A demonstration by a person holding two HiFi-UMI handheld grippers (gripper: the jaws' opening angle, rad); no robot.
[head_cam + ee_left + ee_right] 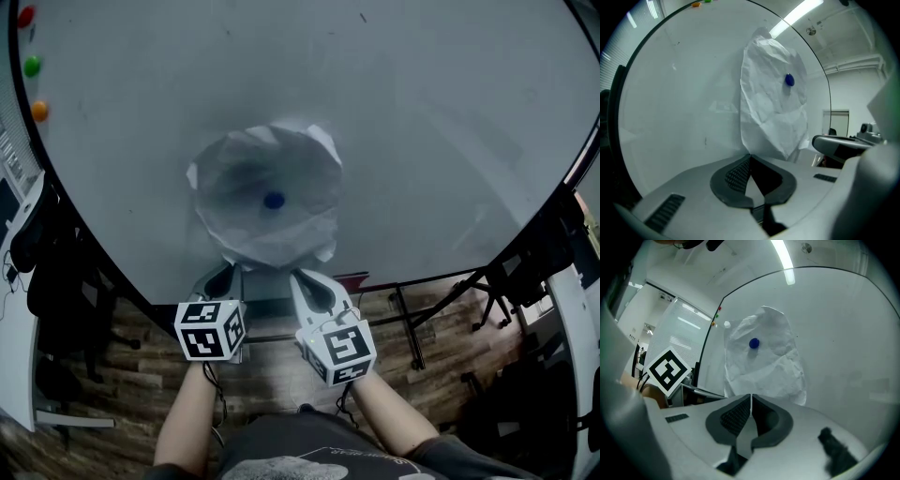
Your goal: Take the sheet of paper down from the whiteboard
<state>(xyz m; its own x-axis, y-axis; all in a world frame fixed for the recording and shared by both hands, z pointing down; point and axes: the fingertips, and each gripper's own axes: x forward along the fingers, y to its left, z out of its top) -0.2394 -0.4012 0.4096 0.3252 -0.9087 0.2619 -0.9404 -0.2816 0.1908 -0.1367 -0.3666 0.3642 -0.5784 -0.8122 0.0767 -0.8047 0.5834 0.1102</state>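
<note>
Against the whiteboard [670,93], paper's [771,117] corner (creased) vanishes between left gripper's [750,157] jaws.

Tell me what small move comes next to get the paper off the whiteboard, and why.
The left gripper and right gripper look shut on the bottom edge of the paper, and only a blue magnet pins it to the whiteboard. So probably pull both gently down and away, sliding it free.

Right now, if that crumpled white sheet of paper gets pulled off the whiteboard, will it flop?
Probably floppy: the crumpled white paper sheet is creased and bulges off the whiteboard. Likely light, as one small blue round magnet holds it. Pinned there, it might tear if yanked.
</note>
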